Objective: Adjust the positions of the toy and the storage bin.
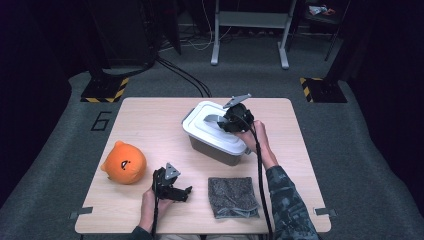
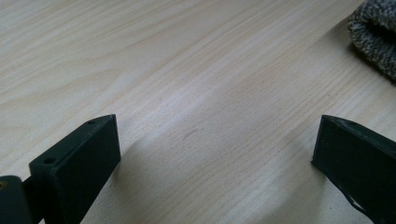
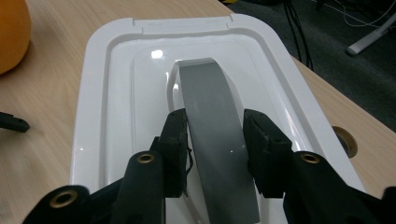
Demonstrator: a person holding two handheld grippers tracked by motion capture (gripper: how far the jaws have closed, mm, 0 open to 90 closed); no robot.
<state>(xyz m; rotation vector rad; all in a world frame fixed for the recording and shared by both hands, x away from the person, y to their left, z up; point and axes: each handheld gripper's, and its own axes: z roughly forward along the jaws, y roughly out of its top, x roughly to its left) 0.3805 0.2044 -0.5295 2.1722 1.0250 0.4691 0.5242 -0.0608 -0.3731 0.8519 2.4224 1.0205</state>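
The high view looks forward and down on the whole table [image 1: 150, 115]; both gripper views sit close above its wood.

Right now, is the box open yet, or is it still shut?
Still shut. The white lid sits flat on the box. In hand: the right gripper has its jaws on either side of the grey handle, about touching it. Lifting the lid is left. The left gripper waits open over bare table, and the orange plush and grey cloth lie untouched.
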